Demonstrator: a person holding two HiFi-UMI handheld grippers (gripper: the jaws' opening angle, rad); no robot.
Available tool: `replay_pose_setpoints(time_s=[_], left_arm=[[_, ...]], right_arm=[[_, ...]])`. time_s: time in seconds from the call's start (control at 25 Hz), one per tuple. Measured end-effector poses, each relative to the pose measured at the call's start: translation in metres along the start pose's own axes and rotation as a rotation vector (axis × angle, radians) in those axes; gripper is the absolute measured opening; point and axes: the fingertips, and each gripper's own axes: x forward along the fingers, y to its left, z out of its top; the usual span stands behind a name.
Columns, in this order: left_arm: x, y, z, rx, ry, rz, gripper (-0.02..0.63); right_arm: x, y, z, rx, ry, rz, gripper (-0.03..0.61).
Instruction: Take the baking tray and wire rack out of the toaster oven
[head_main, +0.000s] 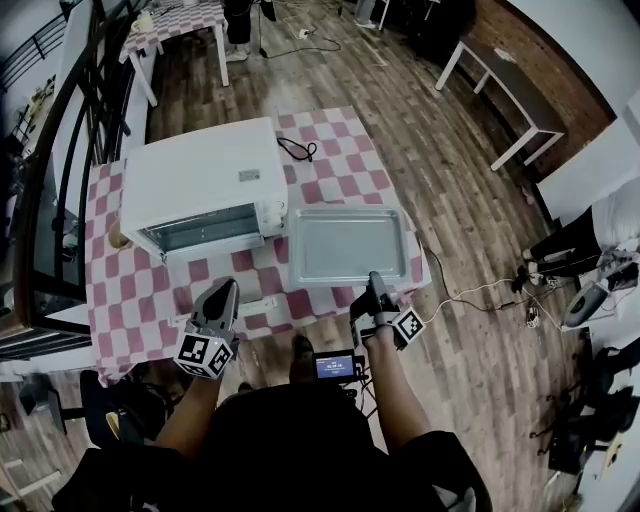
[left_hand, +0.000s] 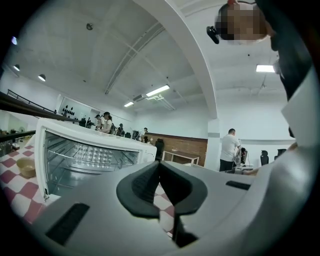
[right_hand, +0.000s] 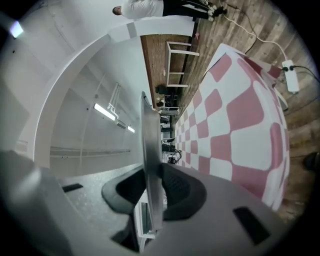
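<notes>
The right gripper (head_main: 375, 281) clamps the baking tray's (head_main: 345, 243) near rim at the table's (head_main: 120, 300) right edge, while the left gripper (head_main: 224, 290) has its jaws together, empty.

My head camera looks steeply down on the pink-and-white checked counter (head_main: 115, 300), my left tongs' (head_main: 226, 290) camera sits low near the white metal toaster oven (left_hand: 100, 136), and my right tongs' (head_main: 374, 278) camera, rolled sideways, skims the same checks.

nothing legible: the label (head_main: 249, 175) on the toaster oven (head_main: 200, 165) and the little screen (head_main: 334, 366) are too blurred.
</notes>
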Motion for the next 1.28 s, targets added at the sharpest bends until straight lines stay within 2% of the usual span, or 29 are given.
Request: replay_pose_setpoints(time_s=[0.28,0.64,0.96,1.28], left_arm=[[0.042,-0.002,0.003,0.000,-0.009,0.070,-0.007],[0.065,0.009,-0.003,-0.003,0.003,0.166,-0.007],[0.081,0.027,-0.001,0.009,0.004,0.225,-0.007],[0.091,0.028,-0.010,-0.001,0.035,0.242,-0.006]], right_arm=[[0.070,-0.016,0.043,0.014,0.049,-0.024,0.087],[0.158,-0.057,0.065,0.031,0.102,-0.071,0.087],[0.218,-0.091,0.071,0.023,0.128,-0.117,0.087],[0.251,-0.113,0.070,0.014,0.159,-0.152,0.087]])
